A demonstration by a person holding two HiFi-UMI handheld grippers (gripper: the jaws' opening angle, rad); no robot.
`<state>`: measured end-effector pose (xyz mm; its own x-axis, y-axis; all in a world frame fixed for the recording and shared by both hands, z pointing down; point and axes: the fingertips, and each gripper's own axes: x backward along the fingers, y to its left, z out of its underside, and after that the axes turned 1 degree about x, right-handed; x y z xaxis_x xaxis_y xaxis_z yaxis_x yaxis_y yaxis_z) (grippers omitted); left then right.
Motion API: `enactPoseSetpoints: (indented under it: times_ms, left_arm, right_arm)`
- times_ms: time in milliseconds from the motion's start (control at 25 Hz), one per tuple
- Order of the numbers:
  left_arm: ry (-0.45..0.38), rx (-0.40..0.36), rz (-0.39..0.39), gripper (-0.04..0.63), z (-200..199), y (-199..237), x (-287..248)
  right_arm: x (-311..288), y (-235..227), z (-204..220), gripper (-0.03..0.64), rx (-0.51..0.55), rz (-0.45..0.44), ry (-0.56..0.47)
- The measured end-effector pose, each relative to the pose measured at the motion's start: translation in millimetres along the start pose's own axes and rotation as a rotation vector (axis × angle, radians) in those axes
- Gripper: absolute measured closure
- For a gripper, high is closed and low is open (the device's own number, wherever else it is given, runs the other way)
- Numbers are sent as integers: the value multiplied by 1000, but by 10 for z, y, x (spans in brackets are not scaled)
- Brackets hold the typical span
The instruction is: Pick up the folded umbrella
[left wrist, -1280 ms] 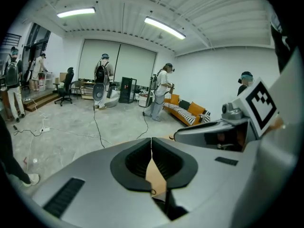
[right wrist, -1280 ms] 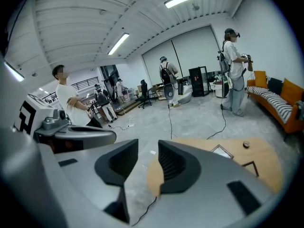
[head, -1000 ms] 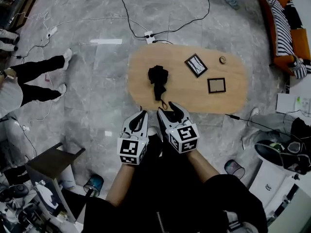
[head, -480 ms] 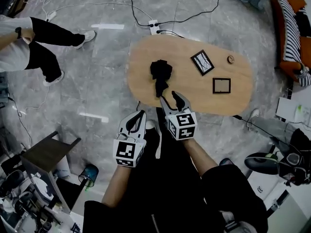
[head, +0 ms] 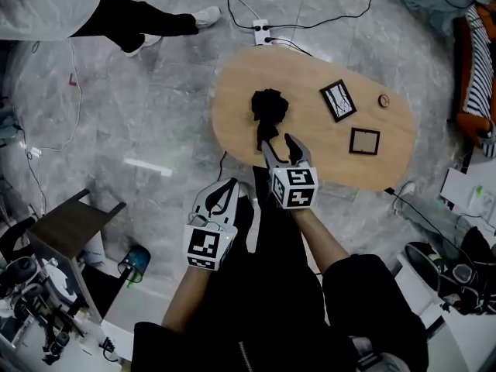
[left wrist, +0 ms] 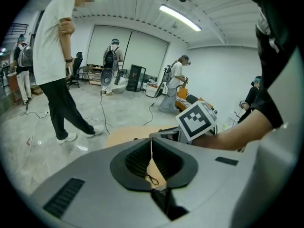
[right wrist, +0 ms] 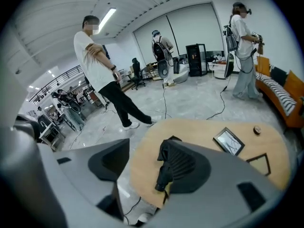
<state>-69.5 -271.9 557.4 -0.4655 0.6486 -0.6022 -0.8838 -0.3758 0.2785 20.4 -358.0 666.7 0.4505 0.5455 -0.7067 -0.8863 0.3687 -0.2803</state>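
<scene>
Right gripper (head: 277, 141) closer now, jaws opening, nothing between, folded umbrella (head: 269, 105) just ahead.

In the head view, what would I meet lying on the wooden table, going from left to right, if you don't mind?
umbrella → tilted frame → square frame → small round thing

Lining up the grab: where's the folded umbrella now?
Head view: the umbrella lies on the table's left end, left of the tilted picture frame, just ahead of the right gripper, whose fingers are opening with nothing between them.
</scene>
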Motion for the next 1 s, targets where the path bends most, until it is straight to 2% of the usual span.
enactPoseSetpoints:
  times_ms: [520,1000]
  left_arm:
    - [21,54,-37,578,164,77,-16]
    - [48,112,-87,580,392,251,-8]
  right_arm:
    - [-568,-230,468,330,-17,13,108]
    - [-1117,-462,881,325,-41,50,226]
